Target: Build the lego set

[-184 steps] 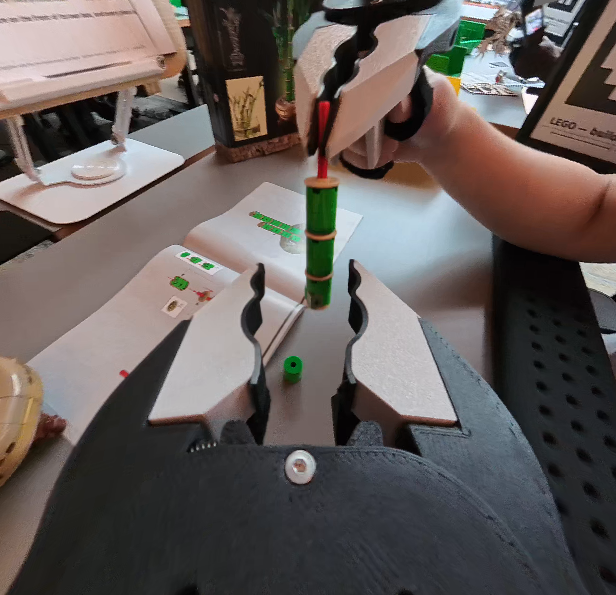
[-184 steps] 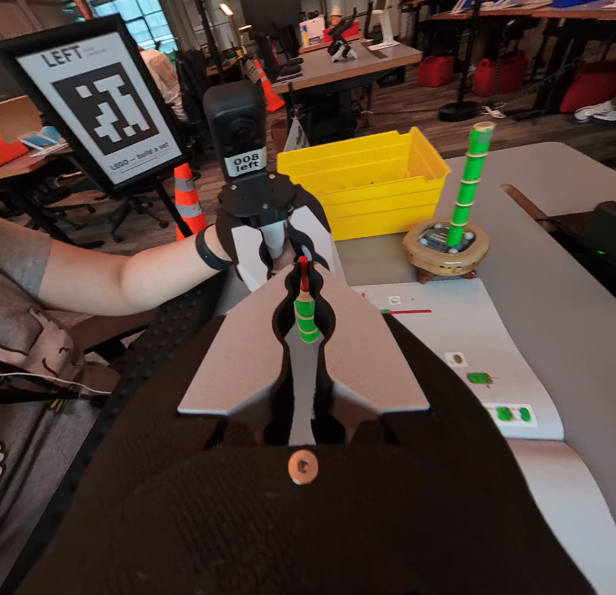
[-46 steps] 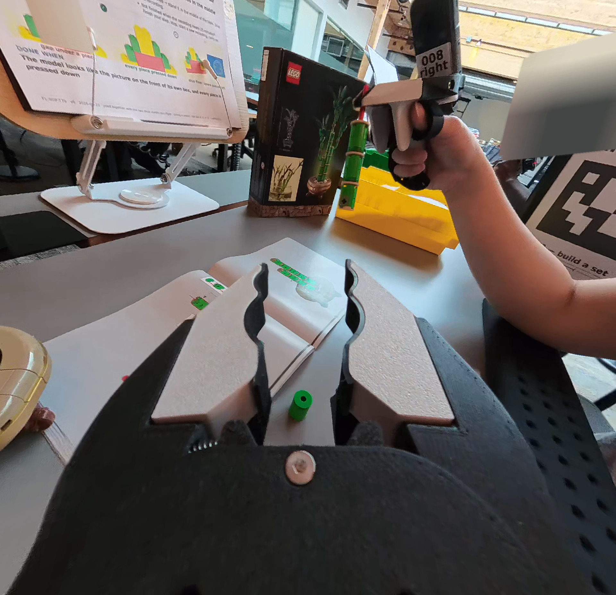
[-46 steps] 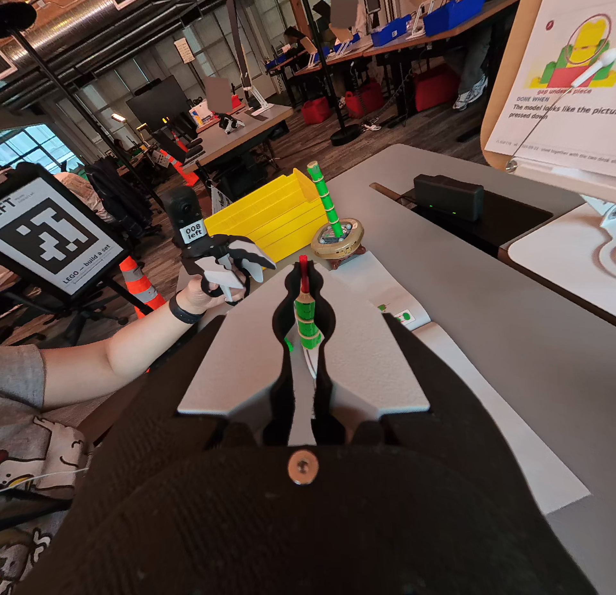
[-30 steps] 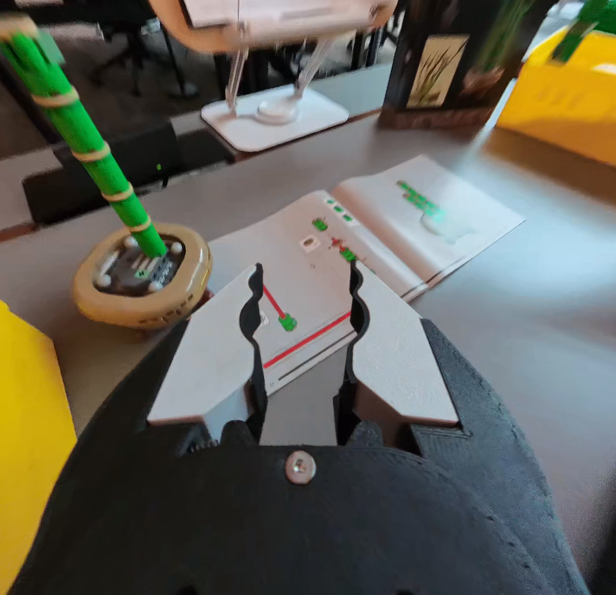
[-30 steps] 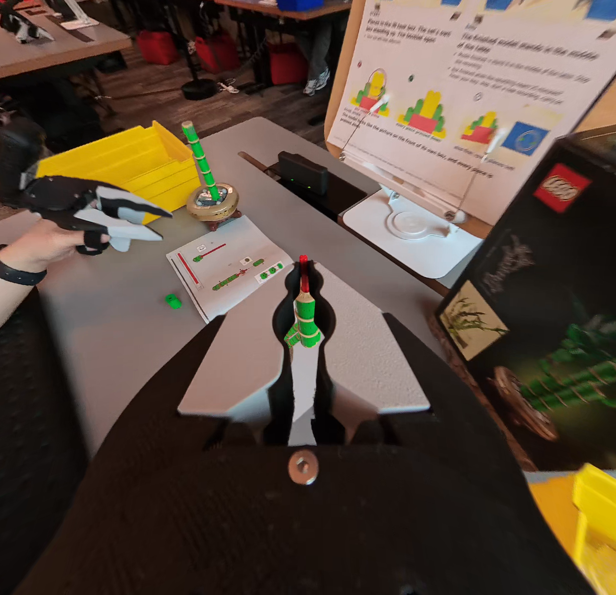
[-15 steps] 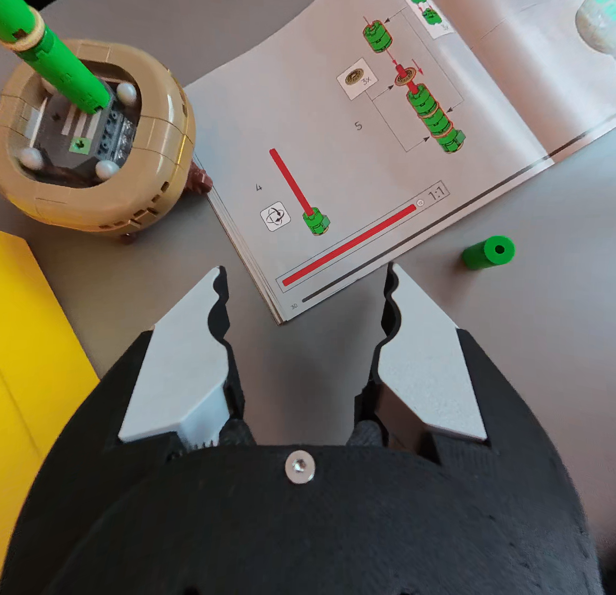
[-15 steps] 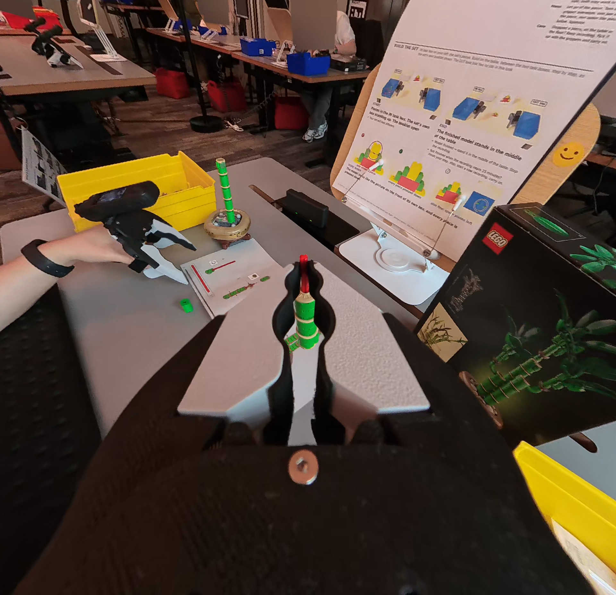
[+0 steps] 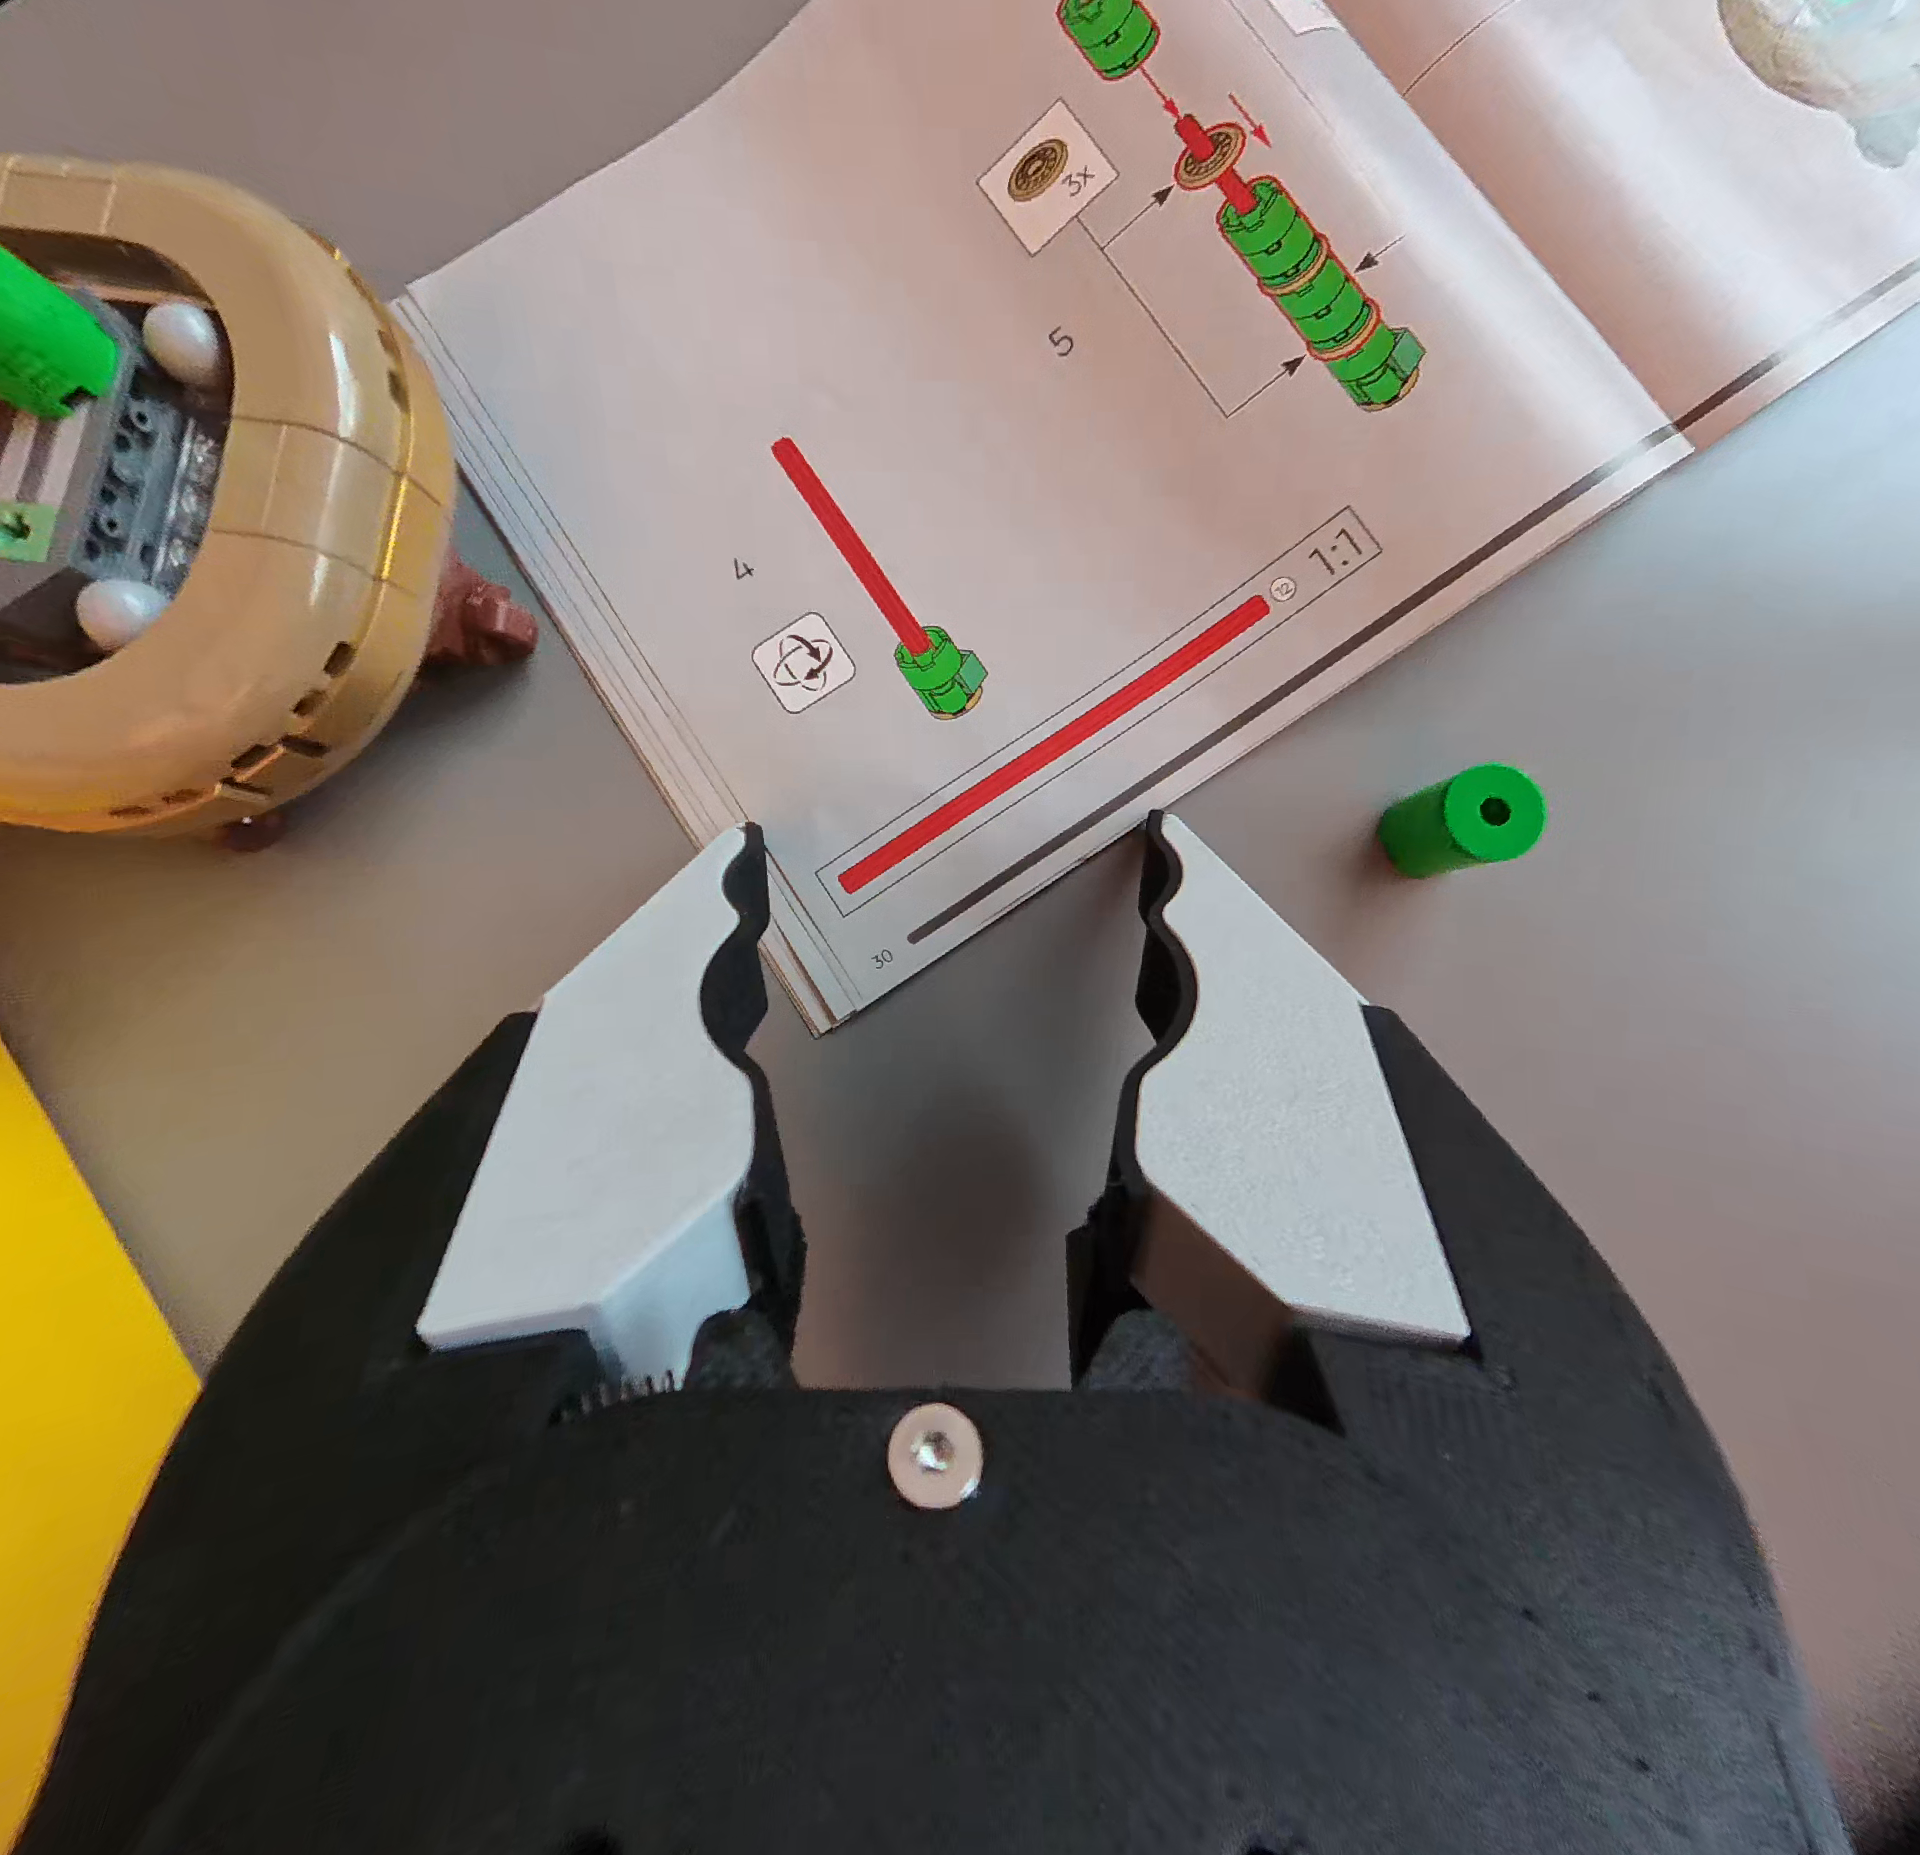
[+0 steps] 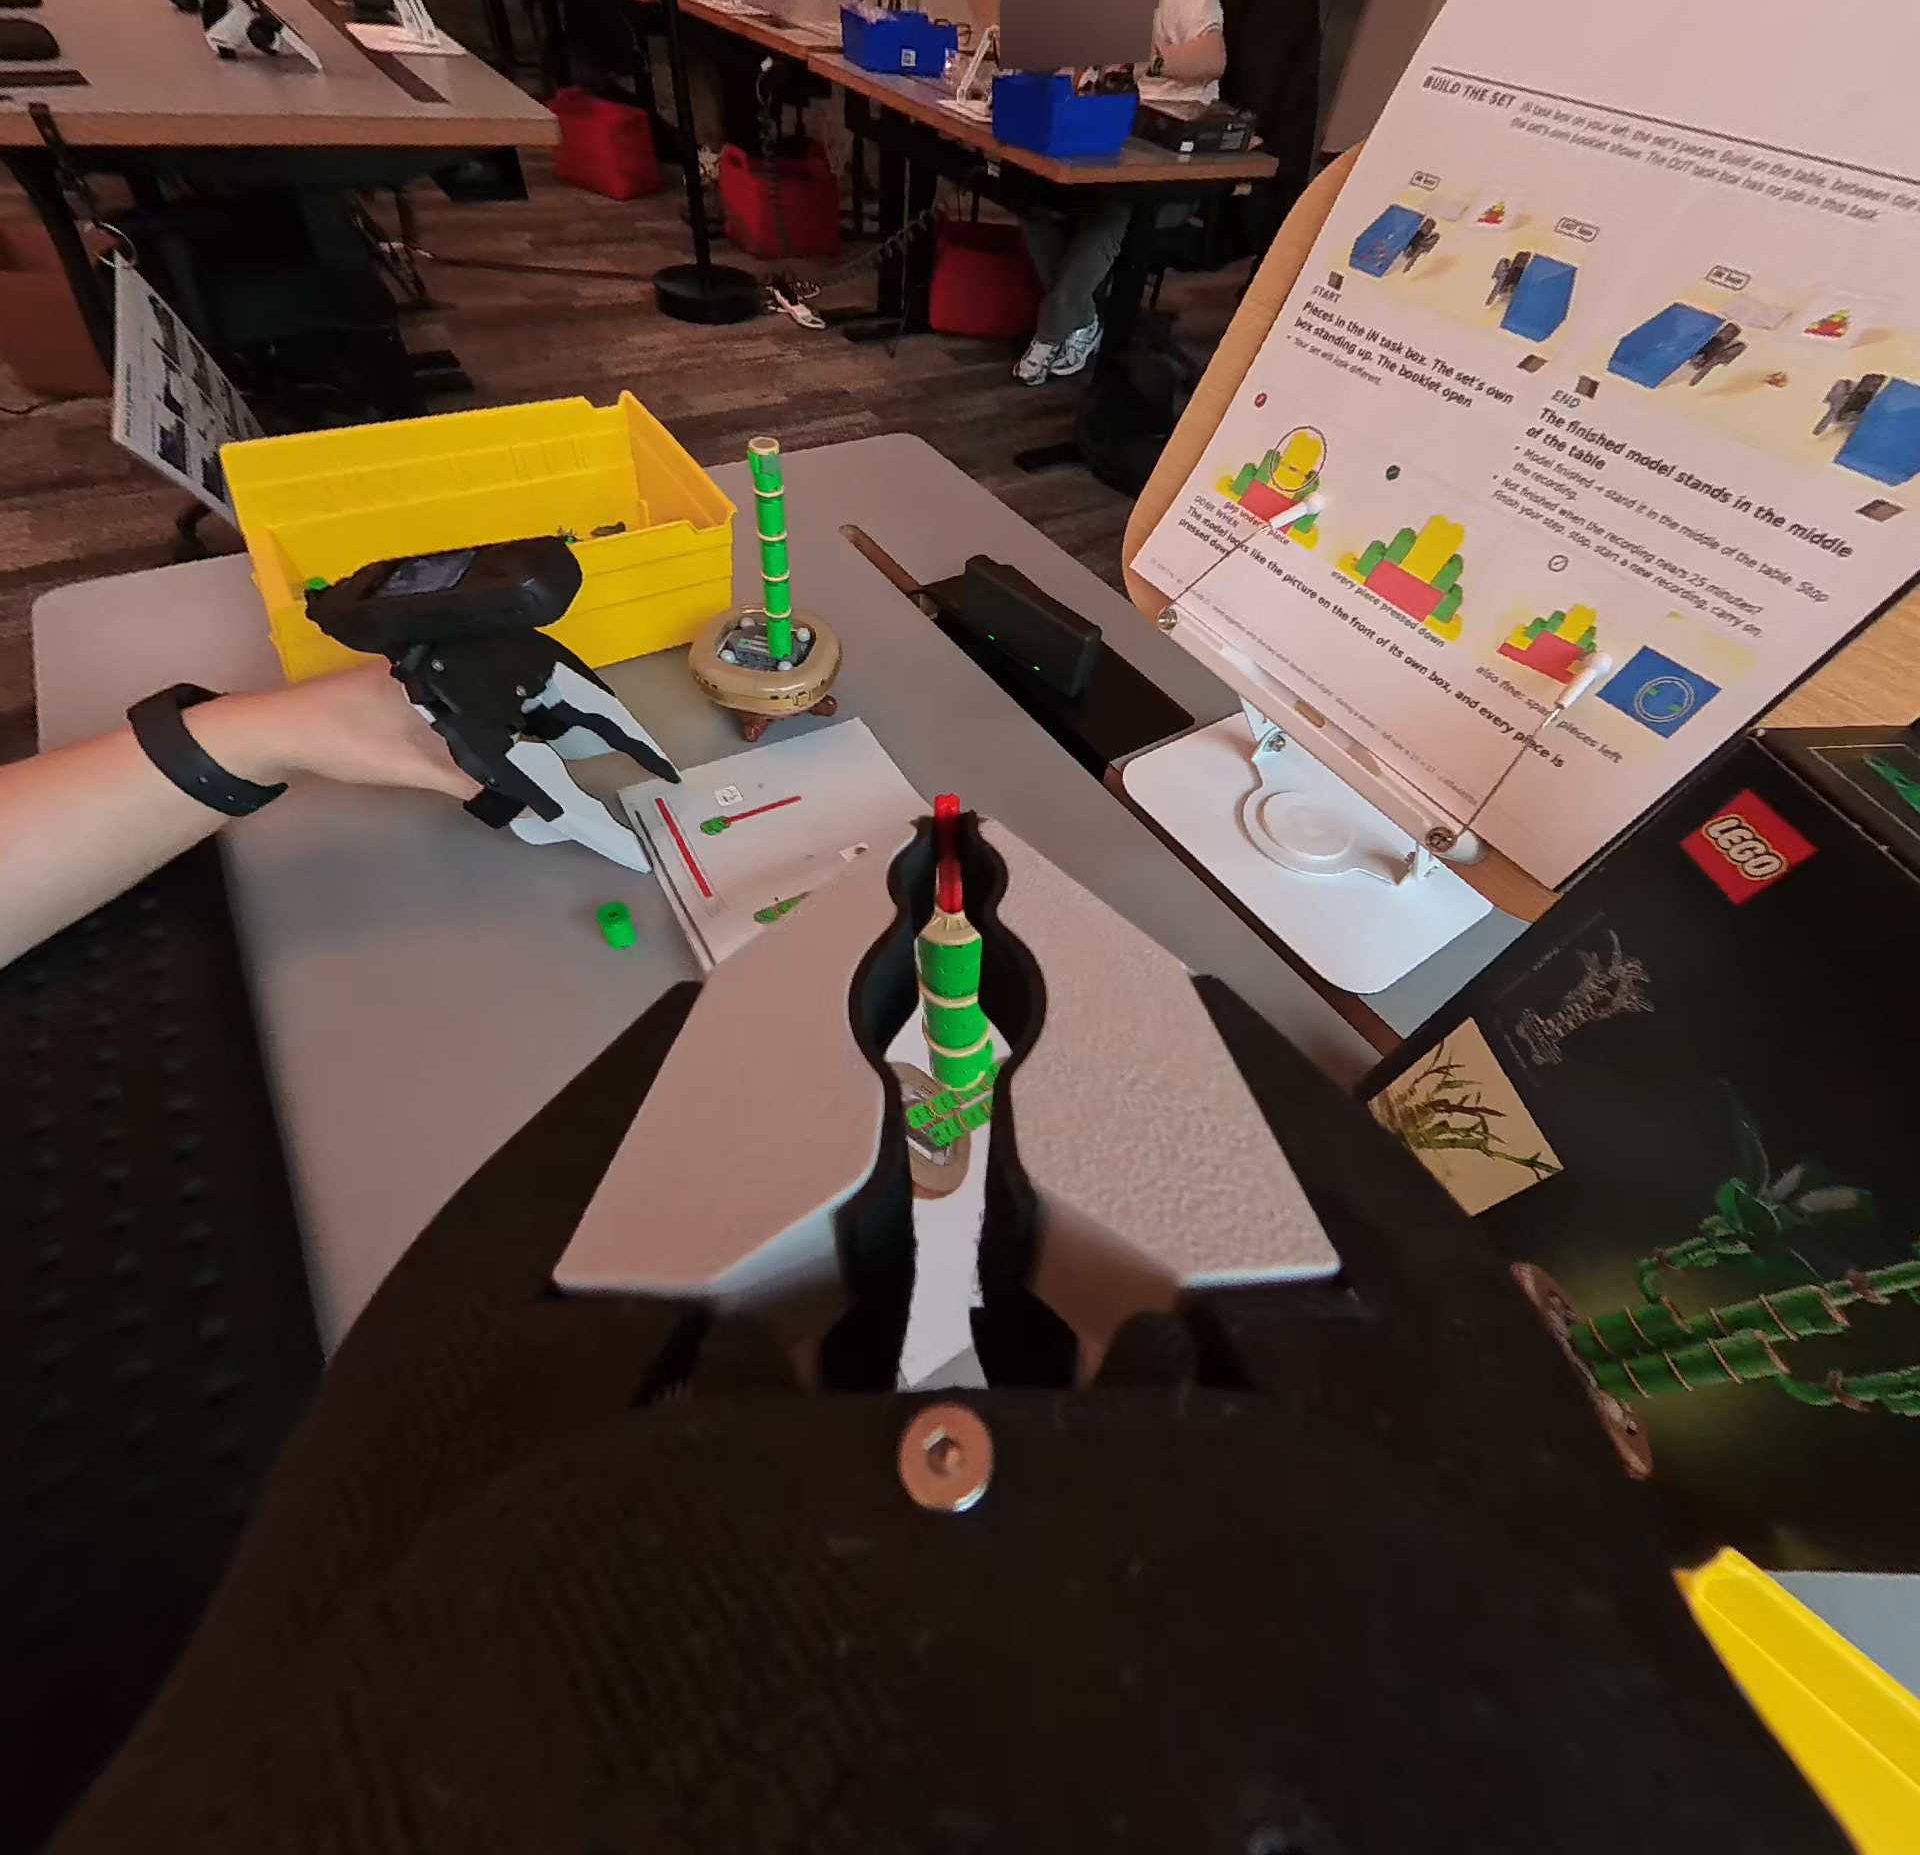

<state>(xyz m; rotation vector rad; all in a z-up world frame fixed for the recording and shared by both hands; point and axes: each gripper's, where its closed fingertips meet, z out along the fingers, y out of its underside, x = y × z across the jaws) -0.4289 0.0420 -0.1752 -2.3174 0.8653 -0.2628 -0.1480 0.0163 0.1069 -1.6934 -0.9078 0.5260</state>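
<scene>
Green stalk [image 10: 951, 1005] stays pinched in my right gripper [image 10: 943, 984]; my left gripper [image 9: 945, 839], spread, has swung down near the loose cylinder [image 9: 1460, 818], next onto the axle.

Left tongs [image 9: 945, 849] spread over booklet [image 9: 1039, 434] corner, green cylinder [image 9: 1460, 820] beside

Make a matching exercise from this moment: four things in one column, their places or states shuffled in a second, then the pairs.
Things:
1. left gripper
2. green cylinder
3. red axle stack
4. tan pot

States:
A. lying loose on the table beside the booklet
B. standing by the yellow bin, a green stalk rising from it
C. open and empty, over the booklet's corner
D. clamped in the right gripper

Pairs: 1-C, 2-A, 3-D, 4-B
</scene>
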